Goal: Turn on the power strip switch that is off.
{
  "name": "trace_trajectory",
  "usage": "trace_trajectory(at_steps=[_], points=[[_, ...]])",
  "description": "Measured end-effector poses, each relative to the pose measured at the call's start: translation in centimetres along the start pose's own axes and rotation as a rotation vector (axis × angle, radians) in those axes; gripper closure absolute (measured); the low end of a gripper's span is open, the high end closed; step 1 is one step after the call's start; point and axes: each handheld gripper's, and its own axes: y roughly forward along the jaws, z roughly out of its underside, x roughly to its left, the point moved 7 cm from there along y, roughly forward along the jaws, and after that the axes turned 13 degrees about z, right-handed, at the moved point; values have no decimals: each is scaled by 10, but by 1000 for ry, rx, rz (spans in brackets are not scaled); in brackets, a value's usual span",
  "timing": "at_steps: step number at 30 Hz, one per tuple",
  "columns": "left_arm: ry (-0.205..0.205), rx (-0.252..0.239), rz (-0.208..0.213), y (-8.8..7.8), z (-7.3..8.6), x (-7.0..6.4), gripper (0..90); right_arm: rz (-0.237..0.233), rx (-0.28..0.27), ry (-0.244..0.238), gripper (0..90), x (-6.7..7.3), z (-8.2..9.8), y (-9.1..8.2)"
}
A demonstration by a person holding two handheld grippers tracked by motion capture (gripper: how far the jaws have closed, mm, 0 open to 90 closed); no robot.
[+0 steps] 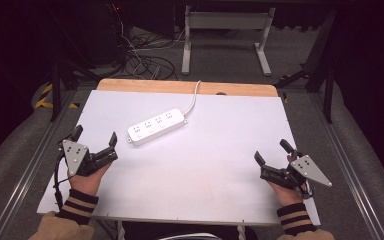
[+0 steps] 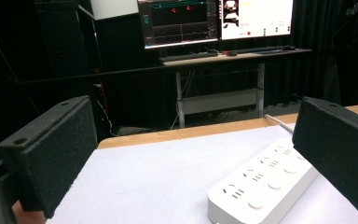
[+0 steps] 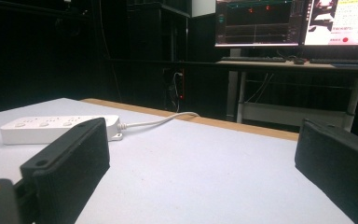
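Both hand-held grippers gape apart, left hand-held gripper [image 1: 95,139] nearer power strip [image 1: 157,127].

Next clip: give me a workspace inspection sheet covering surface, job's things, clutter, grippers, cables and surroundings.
Surface: white table top with a wooden strip along its far edge.
Job's things: white power strip lying flat at an angle, left of centre toward the far side, with nothing plugged into its sockets.
Clutter: nothing seen.
Grippers: left gripper open at the near left, close to the power strip but apart from it; right gripper open at the near right, holding nothing.
Cables: power strip's white cord runs off the far edge; dark cables tangled on the floor beyond.
Surroundings: desk with monitors behind the table; dark curtains.
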Motion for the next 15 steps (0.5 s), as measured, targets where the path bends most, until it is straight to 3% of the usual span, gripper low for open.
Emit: trace_trajectory(at_steps=[8,15], points=[[6,1,6,0,0,0,4,-2,0,-5,40,0,0,0],[0,6,43,-1,-1,-2,10,-5,0,-7,43,0,0,0]])
